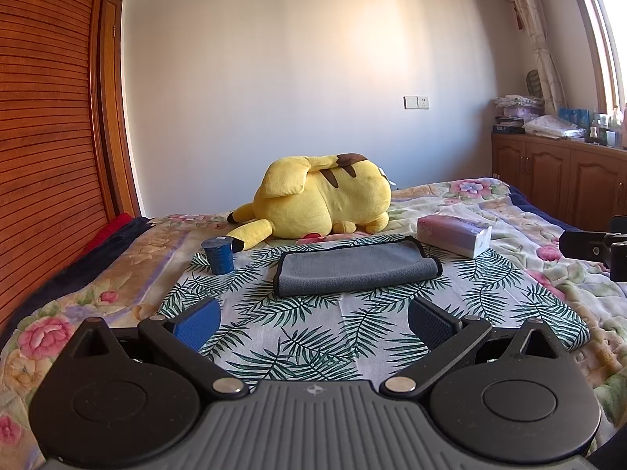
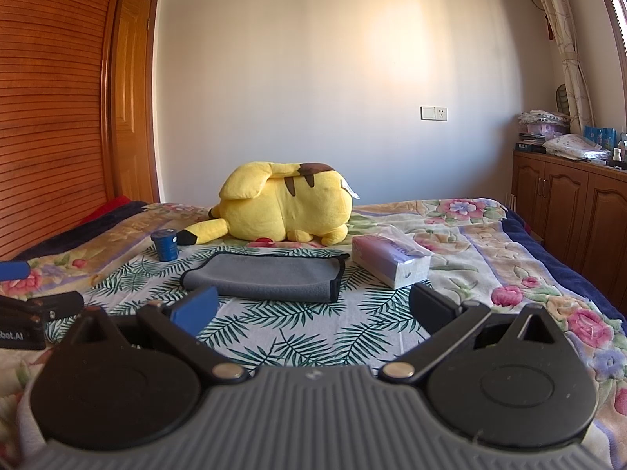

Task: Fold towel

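Observation:
A grey towel with a black edge lies folded over on a palm-leaf cloth on the bed. It also shows in the right wrist view. My left gripper is open and empty, a short way in front of the towel. My right gripper is open and empty, in front of the towel and slightly to its right. Part of the right gripper shows at the right edge of the left wrist view, and part of the left gripper shows at the left edge of the right wrist view.
A yellow plush toy lies behind the towel. A blue cup stands left of it, a tissue pack right of it. A floral bedspread covers the bed. Wooden cabinets stand at the right, a slatted wardrobe at the left.

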Available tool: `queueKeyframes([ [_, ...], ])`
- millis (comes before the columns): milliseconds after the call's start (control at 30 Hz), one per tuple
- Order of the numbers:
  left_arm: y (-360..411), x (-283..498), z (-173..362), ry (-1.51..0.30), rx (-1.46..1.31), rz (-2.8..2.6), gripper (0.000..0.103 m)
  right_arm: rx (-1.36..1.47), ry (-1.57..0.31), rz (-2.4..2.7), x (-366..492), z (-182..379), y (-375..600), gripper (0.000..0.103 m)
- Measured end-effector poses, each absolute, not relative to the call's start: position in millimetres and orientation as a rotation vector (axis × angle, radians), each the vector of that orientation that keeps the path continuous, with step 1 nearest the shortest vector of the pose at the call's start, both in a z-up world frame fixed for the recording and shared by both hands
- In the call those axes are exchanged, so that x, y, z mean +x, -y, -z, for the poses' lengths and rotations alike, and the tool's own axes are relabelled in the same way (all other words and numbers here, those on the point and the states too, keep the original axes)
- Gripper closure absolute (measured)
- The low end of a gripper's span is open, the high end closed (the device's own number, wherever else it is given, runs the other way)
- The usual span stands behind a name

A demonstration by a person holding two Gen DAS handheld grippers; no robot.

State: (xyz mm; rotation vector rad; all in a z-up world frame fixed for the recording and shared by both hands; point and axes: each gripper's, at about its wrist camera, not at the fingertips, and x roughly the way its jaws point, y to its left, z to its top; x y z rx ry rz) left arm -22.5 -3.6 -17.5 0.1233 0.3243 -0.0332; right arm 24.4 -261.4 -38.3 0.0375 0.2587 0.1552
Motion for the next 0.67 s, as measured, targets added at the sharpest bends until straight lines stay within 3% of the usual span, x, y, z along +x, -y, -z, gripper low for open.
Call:
queueKeyframes([
  [667, 3.2, -21.5, 19.2, -0.325, 0.126, 0.032, 0.000, 0.038, -0.258, -0.155, 24.1, 38.7, 261.3, 0.000],
])
